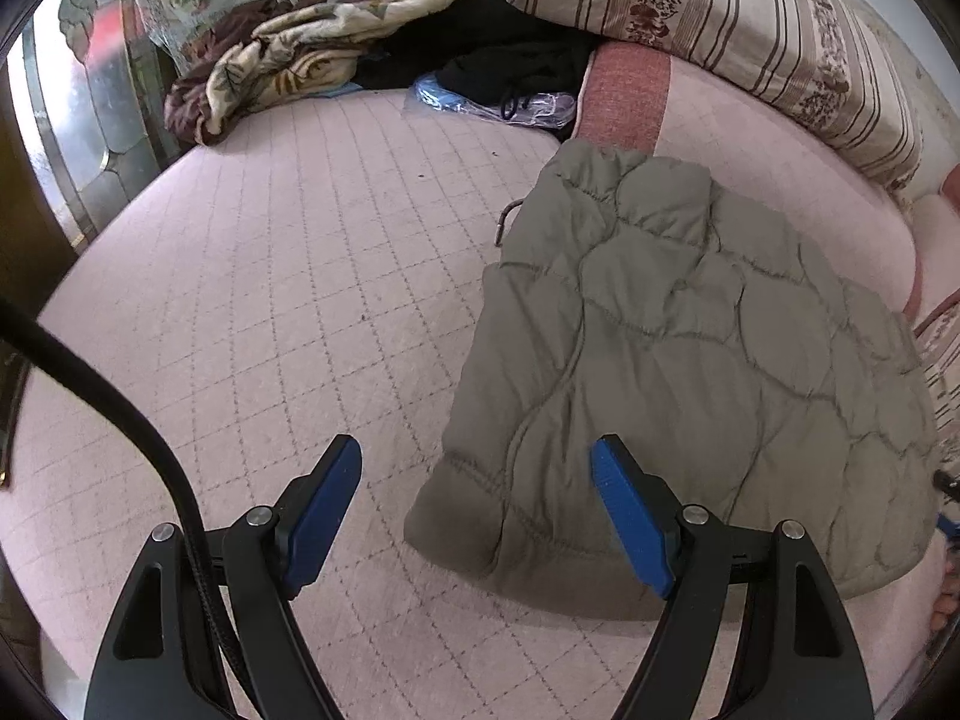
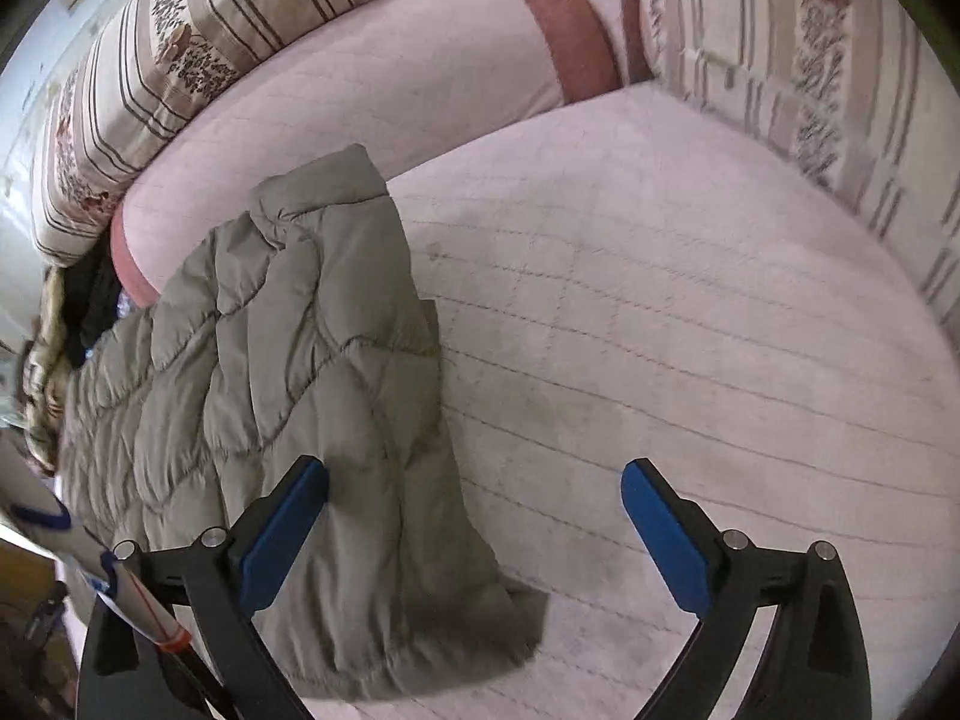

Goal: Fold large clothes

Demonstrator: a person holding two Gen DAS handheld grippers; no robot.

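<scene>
Olive quilted jacket [image 1: 690, 372] lies folded flat on the pink quilted bed [image 1: 288, 300], its far end near the pink bolster [image 2: 372, 90]. Left hand-held gripper [image 1: 477, 474] is spread wide, w/ nothing between the blue pads, hovering over the jacket's near left corner. Right hand-held gripper [image 2: 474, 492] also wide apart & holding nothing, above the jacket's right edge. Striped cushions [image 1: 720, 18] sit behind; a heap of blankets & dark clothes [image 1: 372, 42] at the bed's far end.

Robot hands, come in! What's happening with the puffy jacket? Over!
Left gripper open, empty. Right gripper open, empty. Grey-green quilted jacket folded on pink quilted bed cover. Nothing in the way.
</scene>
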